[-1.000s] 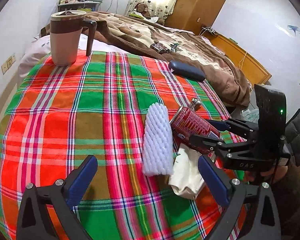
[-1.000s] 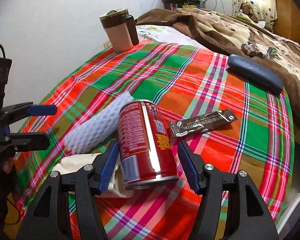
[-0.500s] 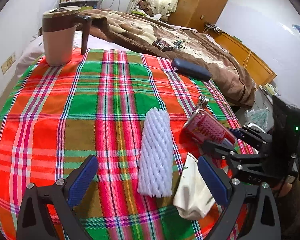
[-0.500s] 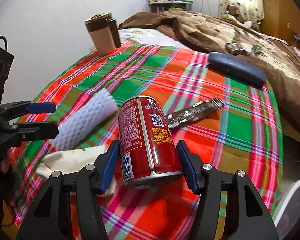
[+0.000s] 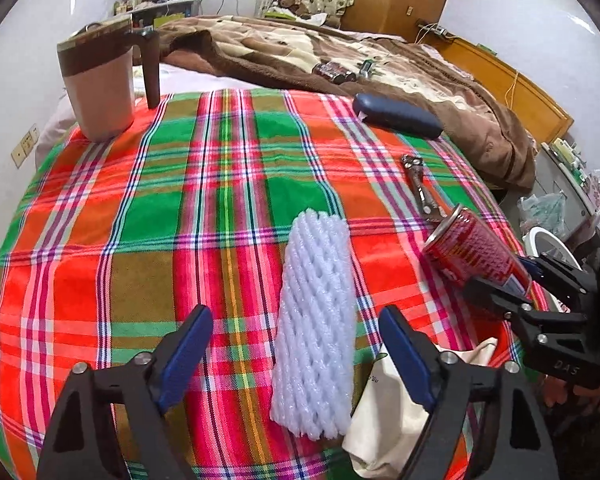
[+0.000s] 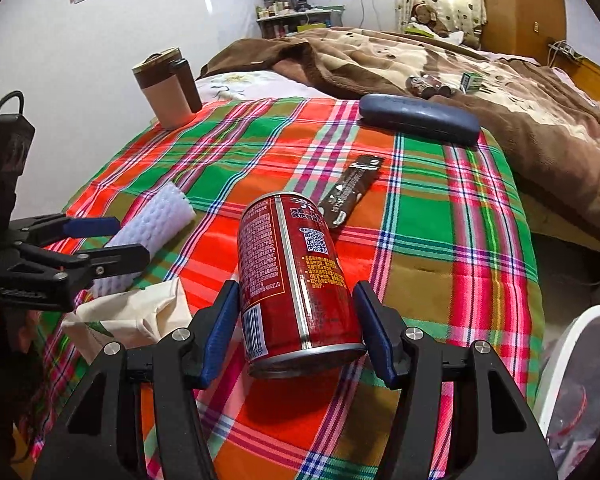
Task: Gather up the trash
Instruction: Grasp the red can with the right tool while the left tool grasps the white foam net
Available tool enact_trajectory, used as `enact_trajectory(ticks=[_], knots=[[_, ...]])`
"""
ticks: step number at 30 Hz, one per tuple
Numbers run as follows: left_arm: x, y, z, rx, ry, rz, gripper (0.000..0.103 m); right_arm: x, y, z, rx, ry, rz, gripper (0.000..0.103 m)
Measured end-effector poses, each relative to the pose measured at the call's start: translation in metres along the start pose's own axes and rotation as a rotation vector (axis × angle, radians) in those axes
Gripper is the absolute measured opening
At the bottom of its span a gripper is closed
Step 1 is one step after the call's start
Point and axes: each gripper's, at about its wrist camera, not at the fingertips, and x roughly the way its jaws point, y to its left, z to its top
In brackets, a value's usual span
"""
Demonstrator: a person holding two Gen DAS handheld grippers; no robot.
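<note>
Right gripper [image 6: 294, 330] clamps the red can [image 6: 296, 280] clear of the cloth; left gripper [image 5: 296, 354], jaws closing astride the foam sleeve [image 5: 316, 324] at 12 o'clock, should squeeze gently mid-length, avoiding the bag [image 5: 384, 420] at 3 o'clock.

A plaid cloth [image 5: 204, 216] covers the surface. On it lie 1 white foam net [image 5: 316, 320] near the middle, a cream bag [image 5: 384, 412] touching it at the near right, a brown wrapper [image 6: 350, 190], a blue case [image 5: 396, 116] far right and a mug [image 5: 100, 84] far left.
</note>
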Motion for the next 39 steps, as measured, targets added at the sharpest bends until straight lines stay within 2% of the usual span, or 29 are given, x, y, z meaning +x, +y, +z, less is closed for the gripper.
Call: enact_trajectory(ticks=[3,5,9,11,16,22,39], knots=[[0.003,-0.003,-0.001,0.008,0.004,-0.010,0.077,0.001,0.000,0.000,-0.001,-0.002,-0.001,0.060],[0.003,-0.004,-0.001,0.009,0.007,-0.016,0.064,0.001,0.001,0.000,-0.002,-0.005,-0.003,0.060],[0.005,-0.008,-0.003,0.018,0.014,-0.023,0.056,0.001,-0.001,0.000,0.002,-0.006,0.003,0.060],[0.005,-0.010,-0.003,0.020,0.015,-0.021,0.045,0.000,-0.001,-0.001,0.001,-0.006,0.003,0.060],[0.004,-0.012,-0.003,0.030,0.018,-0.013,0.031,0.000,-0.001,-0.001,0.002,-0.006,0.004,0.060],[0.001,-0.012,-0.004,0.026,0.009,-0.009,0.027,-0.001,-0.005,-0.002,0.015,-0.009,0.007,0.059],[-0.025,-0.028,-0.007,0.039,-0.027,-0.012,0.027,-0.020,-0.012,-0.010,0.058,-0.044,0.016,0.057]])
